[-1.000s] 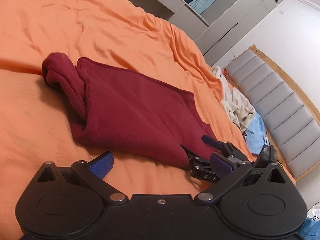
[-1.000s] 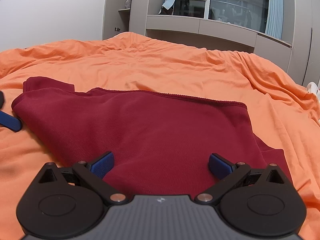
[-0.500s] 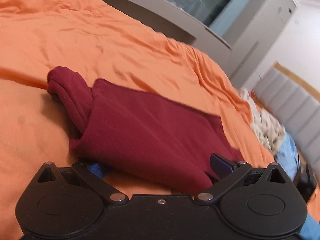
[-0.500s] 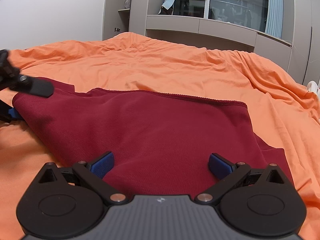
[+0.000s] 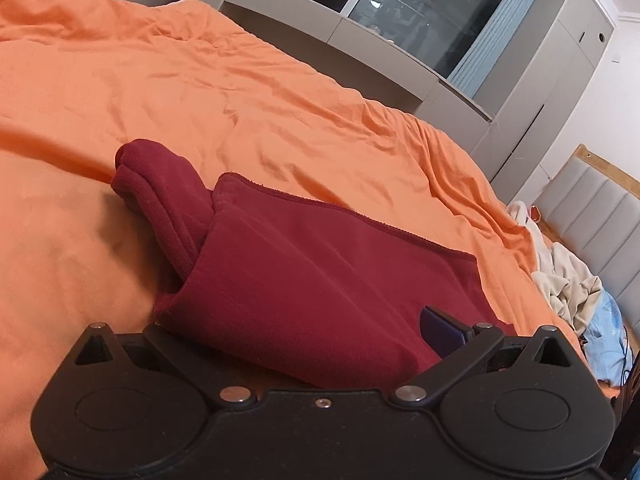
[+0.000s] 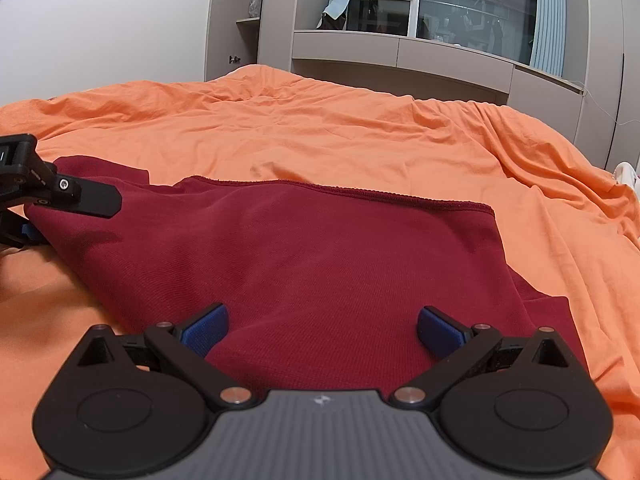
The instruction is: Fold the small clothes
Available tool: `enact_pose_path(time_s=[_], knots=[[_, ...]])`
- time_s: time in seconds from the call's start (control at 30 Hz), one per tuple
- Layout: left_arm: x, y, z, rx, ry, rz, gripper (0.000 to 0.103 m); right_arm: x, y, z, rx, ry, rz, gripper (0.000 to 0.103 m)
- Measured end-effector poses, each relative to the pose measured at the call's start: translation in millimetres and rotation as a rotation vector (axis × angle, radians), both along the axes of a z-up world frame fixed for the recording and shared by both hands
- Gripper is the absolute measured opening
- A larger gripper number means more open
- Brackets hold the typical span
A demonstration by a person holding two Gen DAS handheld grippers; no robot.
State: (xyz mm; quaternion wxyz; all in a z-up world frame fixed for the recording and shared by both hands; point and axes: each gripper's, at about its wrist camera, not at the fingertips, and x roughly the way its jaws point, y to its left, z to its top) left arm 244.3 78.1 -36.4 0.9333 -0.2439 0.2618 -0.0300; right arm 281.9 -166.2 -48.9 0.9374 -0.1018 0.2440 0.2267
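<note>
A dark red garment (image 5: 320,272) lies partly folded on the orange bed cover (image 5: 200,92), with a bunched sleeve at its left end. My left gripper (image 5: 304,332) is open at the garment's near edge: its left finger is hidden under the cloth and its right finger (image 5: 440,330) is above it. In the right wrist view the garment (image 6: 300,260) spreads flat, and my right gripper (image 6: 320,330) is open over its near edge. The left gripper also shows at the far left (image 6: 52,200), one finger above the cloth corner and one below.
A heap of beige and light blue clothes (image 5: 572,292) lies at the bed's right edge by a padded grey headboard (image 5: 600,216). Grey cabinets and a dark window (image 6: 440,20) stand behind the bed. Wrinkled orange cover (image 6: 320,132) stretches beyond the garment.
My left gripper has moved in onto the garment's left edge, its left finger sliding under the cloth. The right gripper has stayed where it was.
</note>
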Motion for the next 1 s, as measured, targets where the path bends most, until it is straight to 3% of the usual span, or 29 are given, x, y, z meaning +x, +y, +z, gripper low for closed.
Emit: enact_pose_path(time_s=[0.63,0.8,1.0], knots=[[-2,4,2,-0.030,-0.011,0.035,0.102,-3,9,19,0.047,-0.007,0.007,0.103],[-2,2,3,-0.015,-0.004,0.039,0.102,-3,16,10,0.020,0.029,0.005,0.103],[1,1,4,-0.034,-0.004,0.063,0.102,-8,13,4,0.035,0.004,0.002,0.103]])
